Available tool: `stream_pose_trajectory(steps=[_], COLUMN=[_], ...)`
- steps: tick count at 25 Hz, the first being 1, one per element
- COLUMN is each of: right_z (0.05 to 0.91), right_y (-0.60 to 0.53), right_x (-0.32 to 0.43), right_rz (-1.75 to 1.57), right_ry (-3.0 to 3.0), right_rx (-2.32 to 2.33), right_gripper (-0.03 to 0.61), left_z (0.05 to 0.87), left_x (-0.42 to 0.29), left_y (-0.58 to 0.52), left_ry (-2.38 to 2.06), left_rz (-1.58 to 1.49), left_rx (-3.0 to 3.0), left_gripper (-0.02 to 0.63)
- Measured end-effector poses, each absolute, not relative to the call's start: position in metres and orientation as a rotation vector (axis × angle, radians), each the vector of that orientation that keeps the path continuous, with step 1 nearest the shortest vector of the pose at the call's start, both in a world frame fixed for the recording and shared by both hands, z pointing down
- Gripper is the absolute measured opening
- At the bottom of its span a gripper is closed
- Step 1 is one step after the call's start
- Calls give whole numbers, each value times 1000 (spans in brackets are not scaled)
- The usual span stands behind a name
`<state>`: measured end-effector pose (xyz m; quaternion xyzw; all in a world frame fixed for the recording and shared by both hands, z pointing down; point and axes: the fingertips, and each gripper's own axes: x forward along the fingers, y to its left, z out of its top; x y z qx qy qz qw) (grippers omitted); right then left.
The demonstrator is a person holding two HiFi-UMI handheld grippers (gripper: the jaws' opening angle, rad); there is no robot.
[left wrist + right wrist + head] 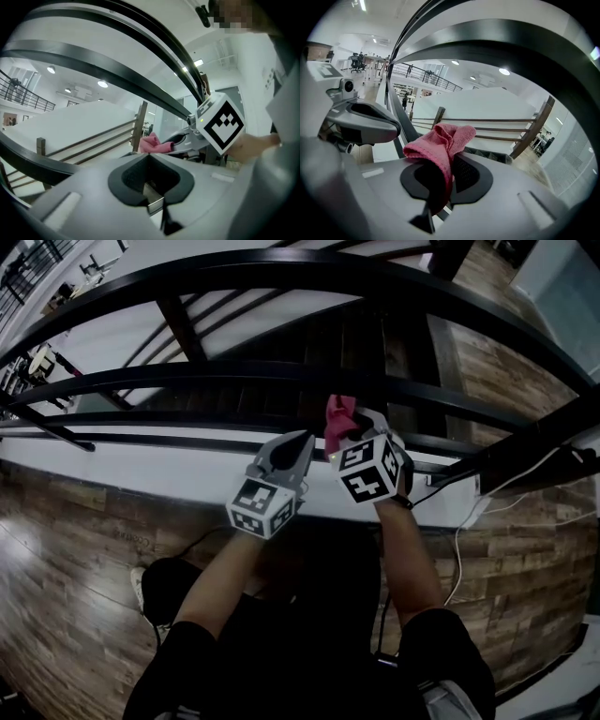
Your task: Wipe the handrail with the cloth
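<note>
- Bars of a black railing cross in front of both tools. The broad top handrail (281, 268) arches highest in the head view, with a thinner middle rail (234, 371) and lower rails beneath it.
- Slanted posts (183, 329) join the rails, and a dark staircase (347, 343) drops away behind them.
- A white ledge (159, 470) runs along the foot of the railing, with wooden floor (66, 549) on the near side. A white cable (464, 531) hangs down to the right.
- Open gaps lie between the rails. Both tools sit close together at the ledge, below the middle rail.
- The right gripper (342, 432) has its jaws clamped on the cloth (337, 416), which pokes up into the gap under the middle rail. Whether it touches a rail cannot be told.
- The left gripper (302, 439) is just beside the right one. Its jaws are together with nothing between them (150, 178).
- In the right gripper view the cloth (443, 140) is pink, knitted-looking and bunched into a soft fold above the pads. One tail is pinched down between the jaws.
</note>
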<state>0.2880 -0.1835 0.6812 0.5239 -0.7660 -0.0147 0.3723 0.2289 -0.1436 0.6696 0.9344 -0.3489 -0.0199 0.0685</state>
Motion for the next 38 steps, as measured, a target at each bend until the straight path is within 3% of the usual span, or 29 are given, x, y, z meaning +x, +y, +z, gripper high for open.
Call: stream_pose_trajectory(steps=[25,38], right_z=[672,671], right_y=[-149,-136], right_x=[454,509], right_rz=[84,130], right_ry=[-1770,-1684], right_rx=[1637,1761], right_gripper=[51,51], left_z=[650,658], left_x=[383,424], left_y=[-96,-79], left_ry=[-657,-525], left_rz=[60,113], left_rx=[3029,3033], left_gripper=[0,0])
